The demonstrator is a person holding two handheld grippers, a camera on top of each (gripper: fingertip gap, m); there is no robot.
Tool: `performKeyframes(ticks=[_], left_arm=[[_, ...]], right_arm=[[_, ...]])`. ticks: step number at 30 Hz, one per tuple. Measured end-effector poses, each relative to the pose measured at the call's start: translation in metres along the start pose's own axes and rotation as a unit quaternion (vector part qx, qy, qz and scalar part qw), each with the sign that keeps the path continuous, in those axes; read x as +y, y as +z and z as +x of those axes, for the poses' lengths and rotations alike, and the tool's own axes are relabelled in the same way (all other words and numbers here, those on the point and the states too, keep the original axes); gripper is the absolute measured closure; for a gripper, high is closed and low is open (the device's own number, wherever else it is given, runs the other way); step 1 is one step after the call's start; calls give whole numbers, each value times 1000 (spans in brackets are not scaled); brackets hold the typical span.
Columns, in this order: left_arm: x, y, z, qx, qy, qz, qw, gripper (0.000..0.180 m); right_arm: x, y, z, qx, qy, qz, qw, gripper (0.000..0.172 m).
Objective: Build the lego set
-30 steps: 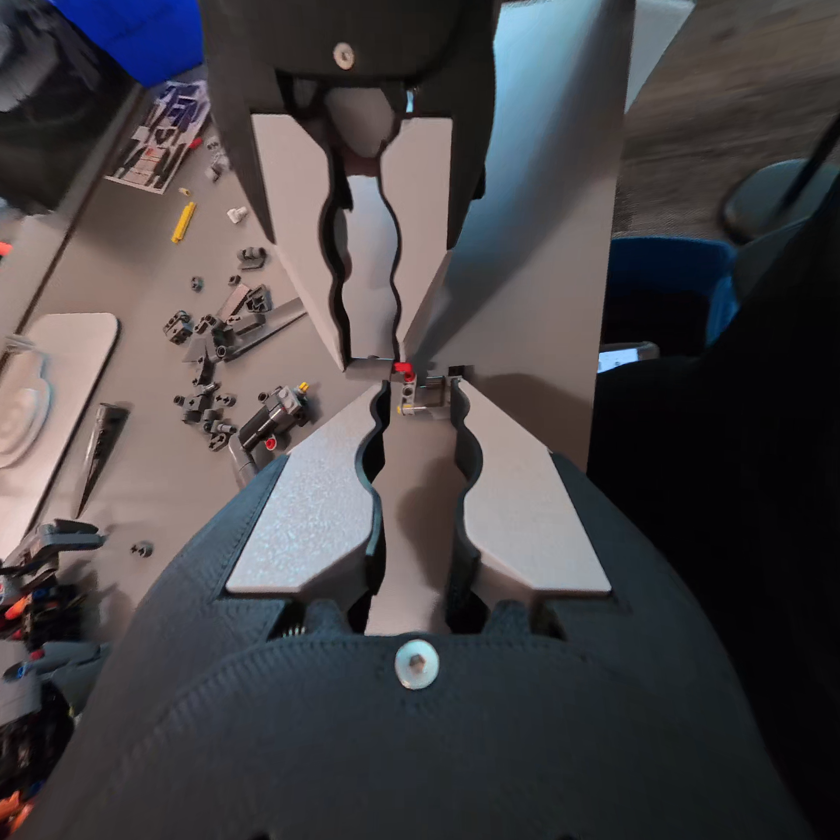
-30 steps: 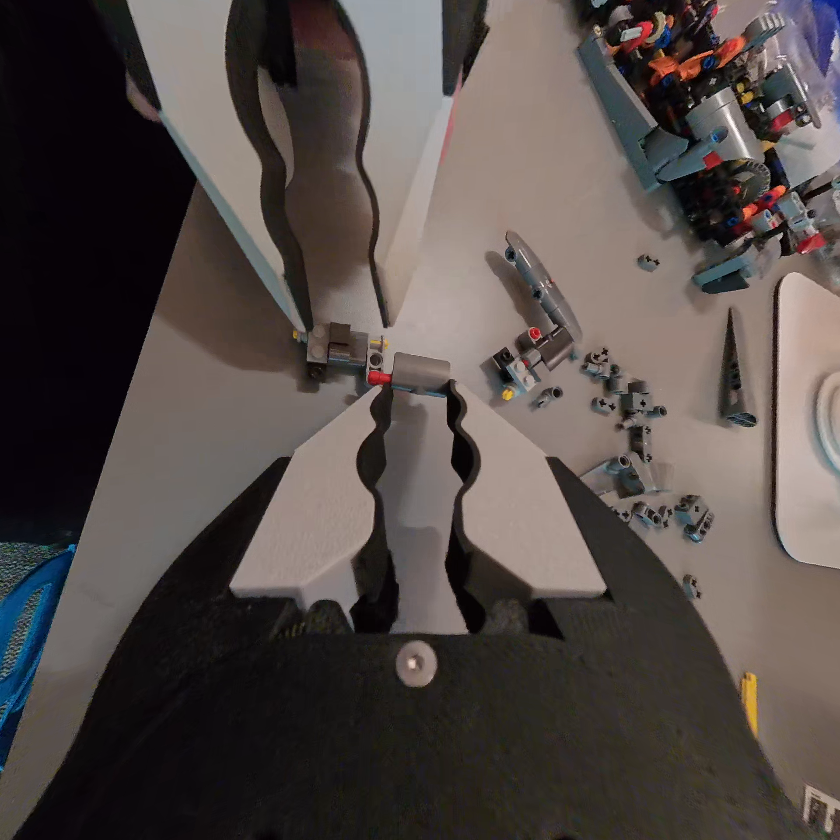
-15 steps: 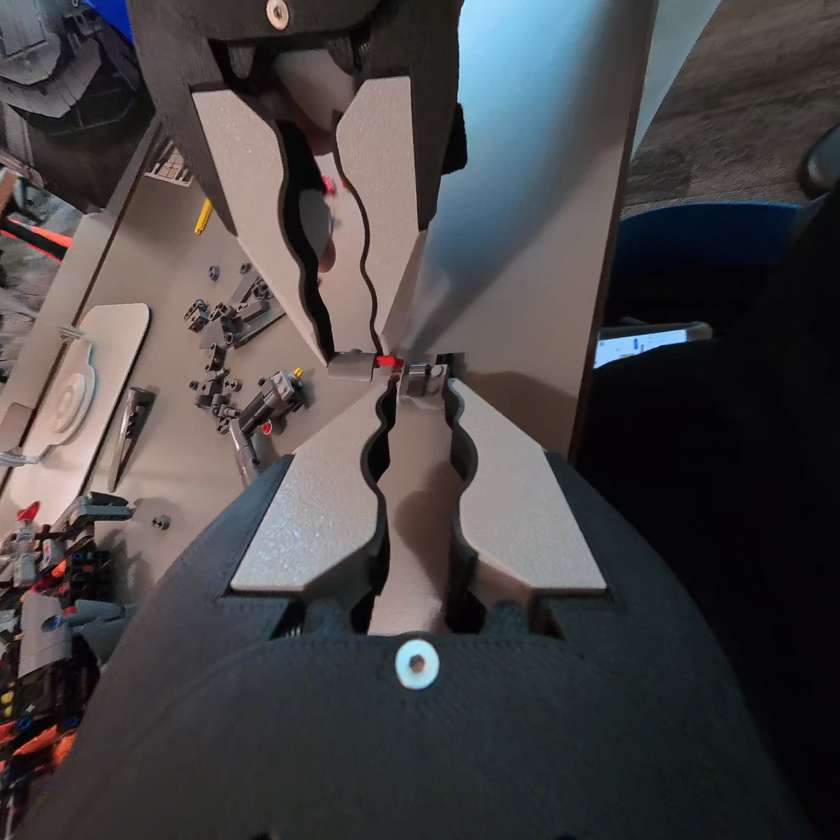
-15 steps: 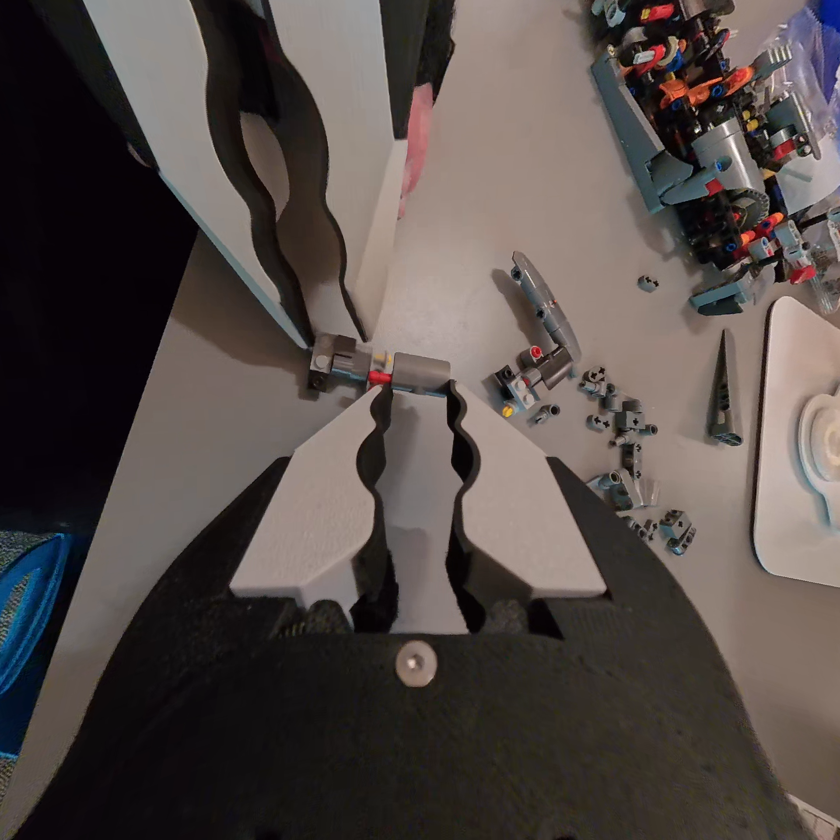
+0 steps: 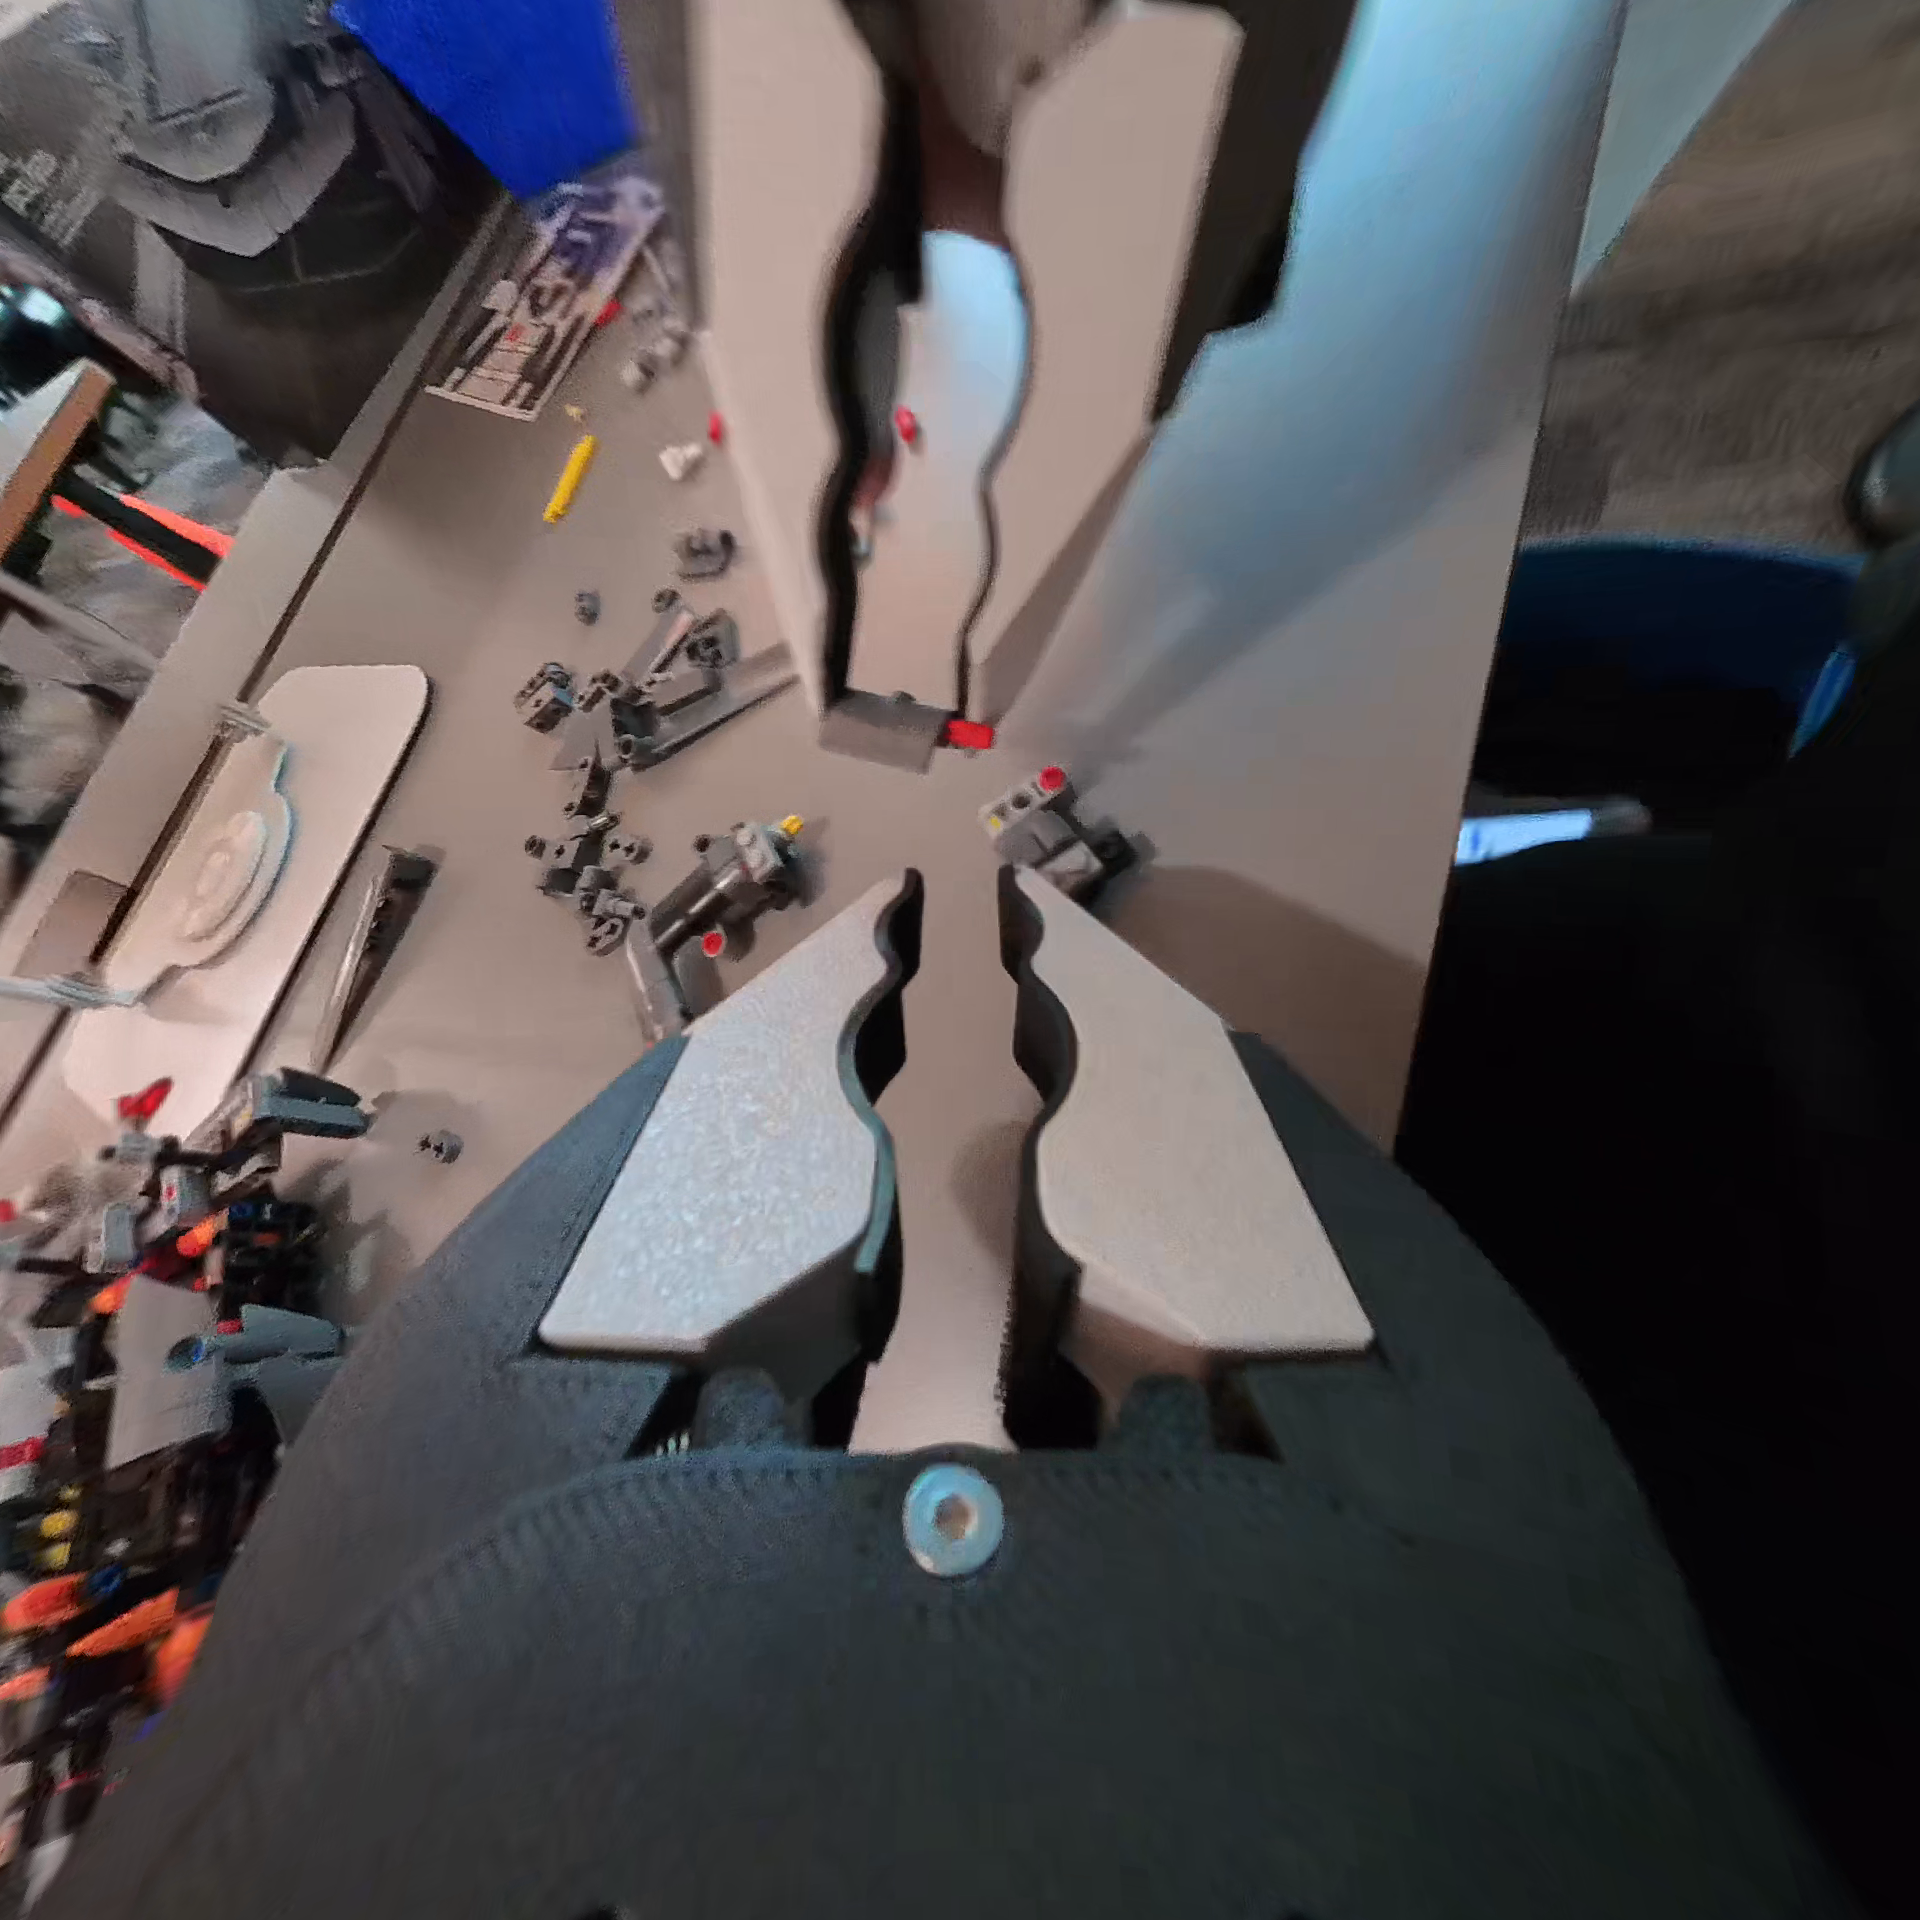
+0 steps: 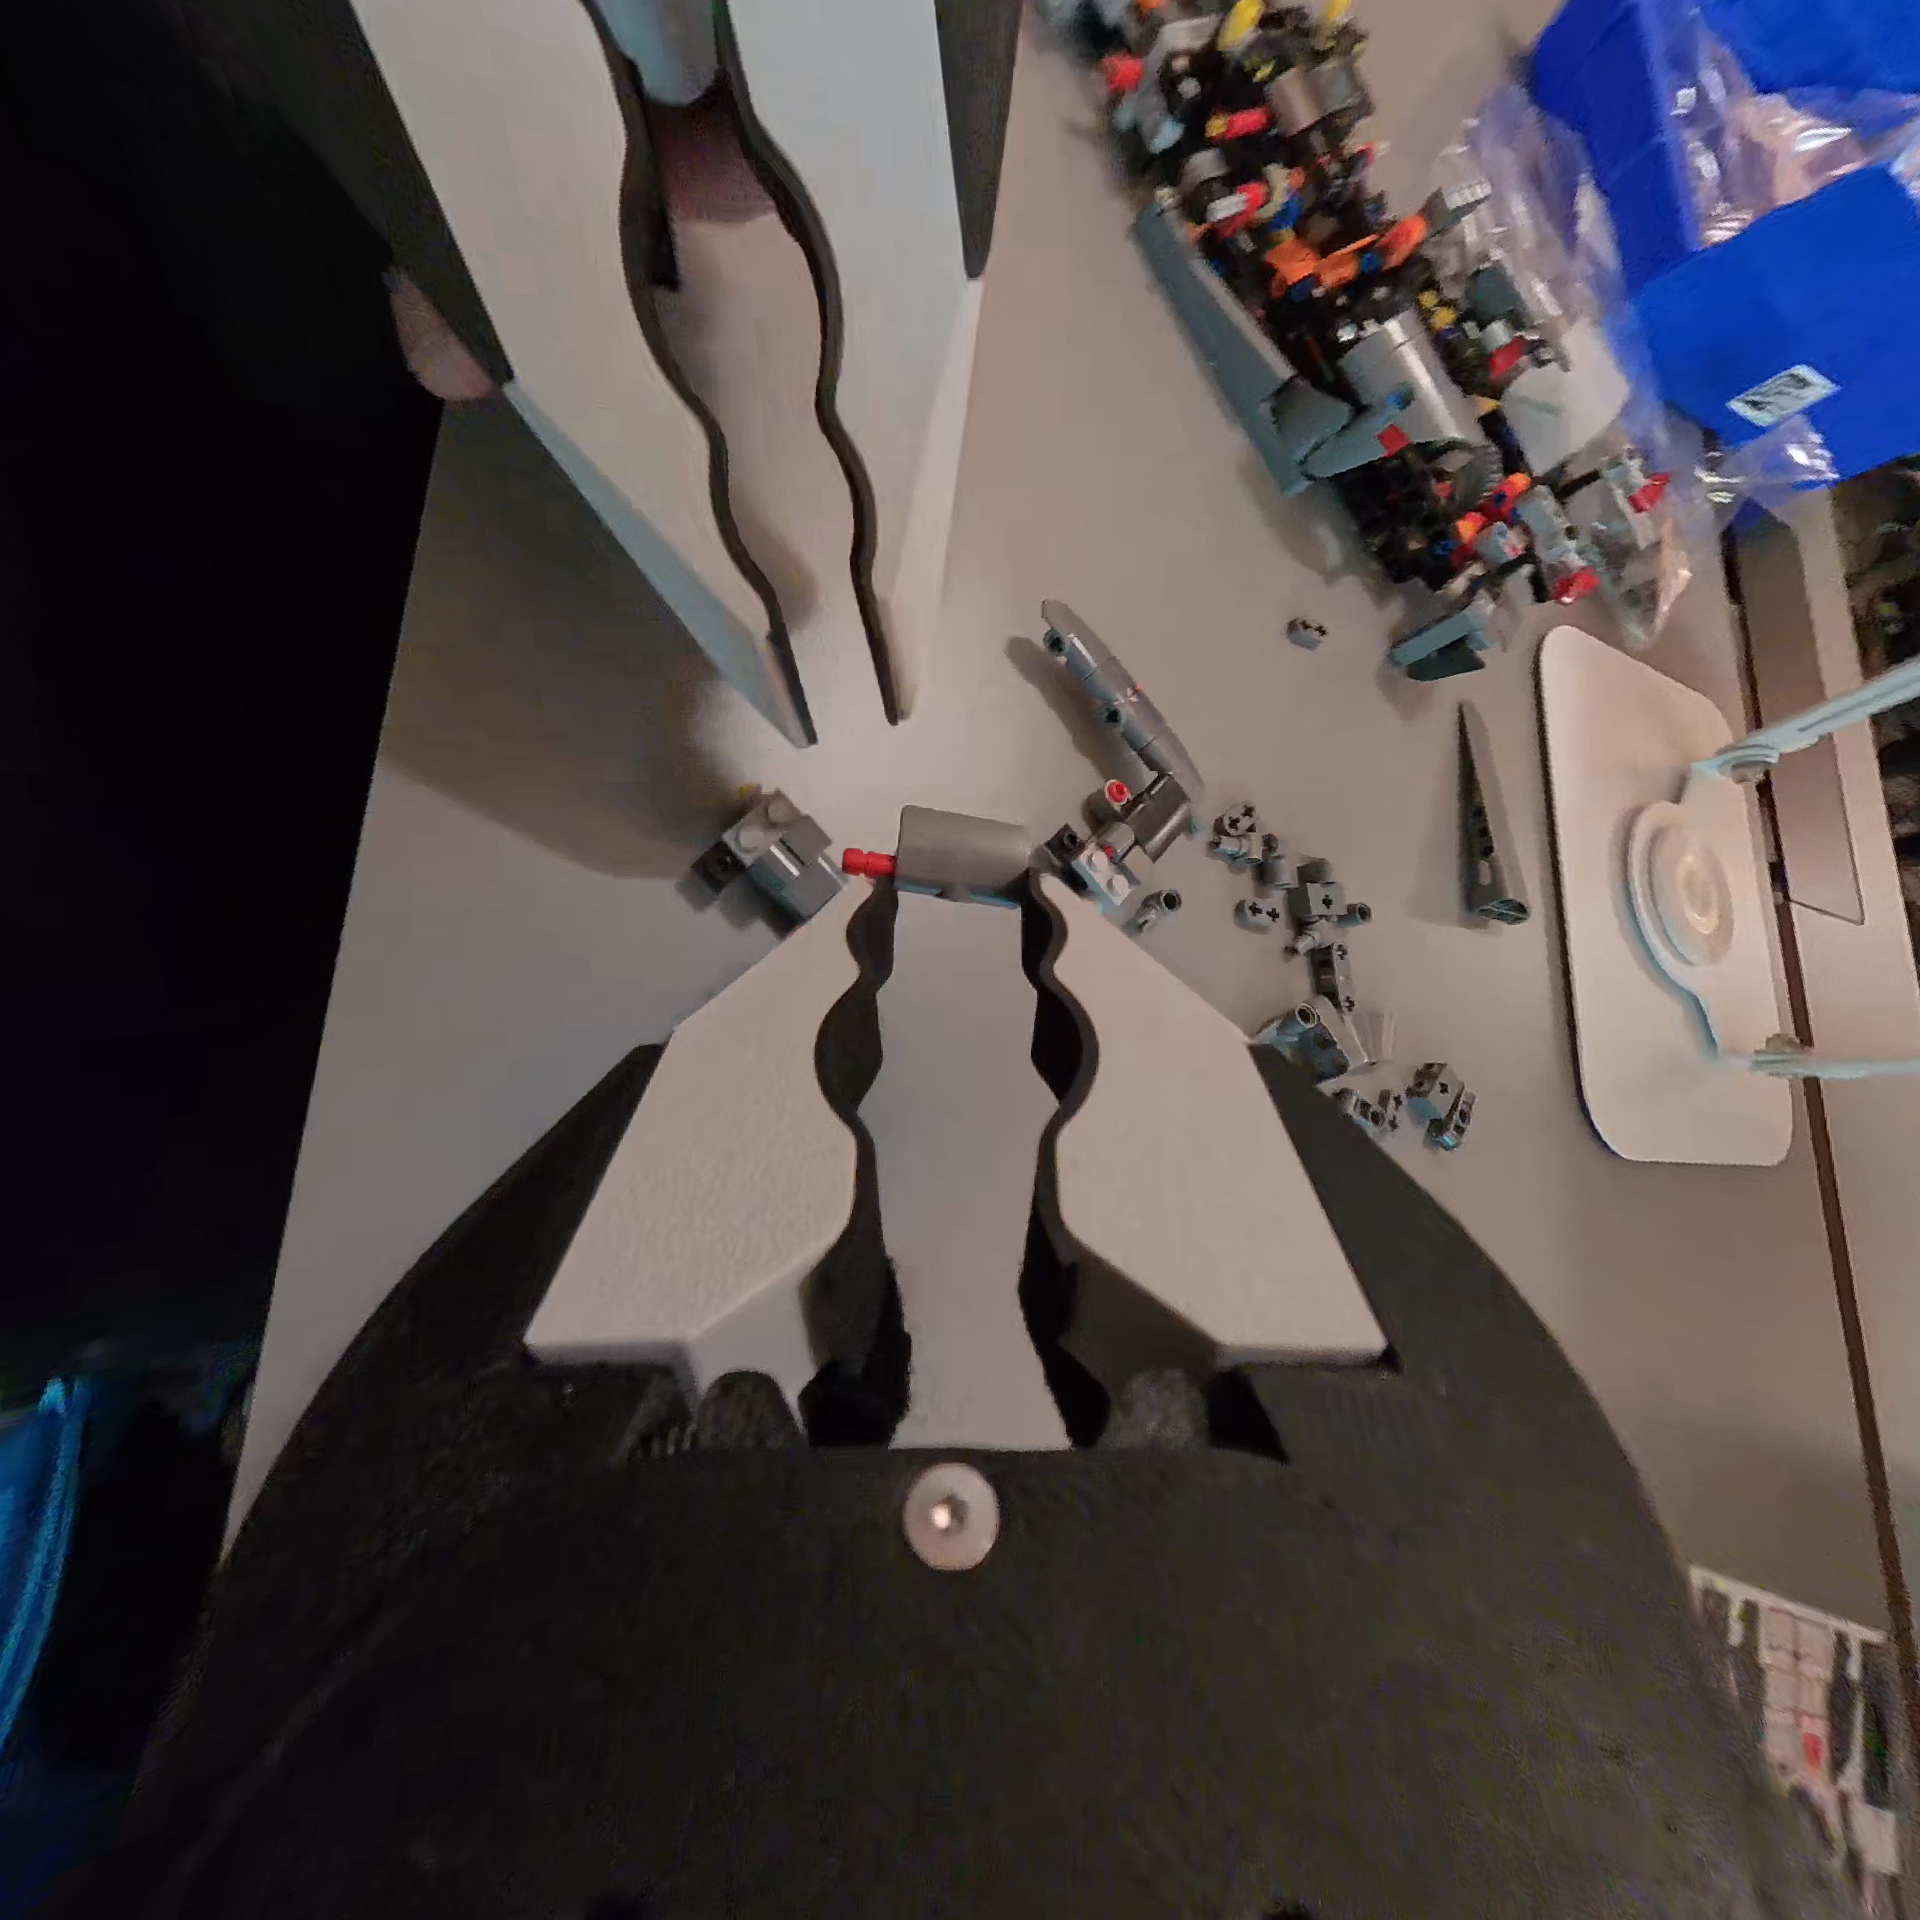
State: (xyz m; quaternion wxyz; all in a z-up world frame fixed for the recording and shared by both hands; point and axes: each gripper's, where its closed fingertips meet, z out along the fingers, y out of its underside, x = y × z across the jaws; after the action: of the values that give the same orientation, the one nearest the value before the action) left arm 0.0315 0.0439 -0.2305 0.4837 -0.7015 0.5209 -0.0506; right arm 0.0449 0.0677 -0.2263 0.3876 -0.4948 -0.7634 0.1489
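We are gripping a grey curved brick (image 6: 961, 854) with a red pin in the right tool (image 6: 951, 902) — the left tool (image 5: 958, 883) is hanging narrowly parted and empty beside a small grey block assembly (image 5: 1049, 831) on the bench (image 5: 1299, 727).

Left claw (image 5: 958, 883) narrowly parted, bare — right claw (image 6: 961, 891) clamped.

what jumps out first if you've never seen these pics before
The right gripper stands out first, clamped on a grey curved brick with a red pin sticking out toward a small grey brick assembly on the grey table. Facing it, the left gripper is open with nothing between its fingers. A colourful half-built brick model sprawls at the table's far side beside blue bags.
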Motion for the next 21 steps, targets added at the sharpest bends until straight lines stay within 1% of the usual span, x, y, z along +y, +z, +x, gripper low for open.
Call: performKeyframes(ticks=[3,5,8,9,11,13,18,21], left_arm=[[-14,-6,-12,26,-99,55,993,170],[-18,-5,-21,44,-165,86,982,170],[-30,-6,-24,116,-273,138,945,169],[-33,-7,-26,132,-295,152,934,170],[-37,-8,-27,156,-324,165,918,168],[-40,-9,-28,164,-336,176,911,169],[-48,-8,-26,182,-352,191,898,171],[-48,-7,-26,184,-348,192,899,176]], right_arm=[[-7,-3,8,46,41,34,998,150],[-14,-9,16,88,39,57,994,150],[-18,-15,26,161,-10,52,986,150],[-19,-17,29,185,-35,46,981,150],[-21,-21,30,217,-75,41,972,151],[-25,-25,31,242,-95,46,965,150],[-32,-24,24,271,-142,44,951,150],[-32,-25,22,282,-153,41,946,150]])
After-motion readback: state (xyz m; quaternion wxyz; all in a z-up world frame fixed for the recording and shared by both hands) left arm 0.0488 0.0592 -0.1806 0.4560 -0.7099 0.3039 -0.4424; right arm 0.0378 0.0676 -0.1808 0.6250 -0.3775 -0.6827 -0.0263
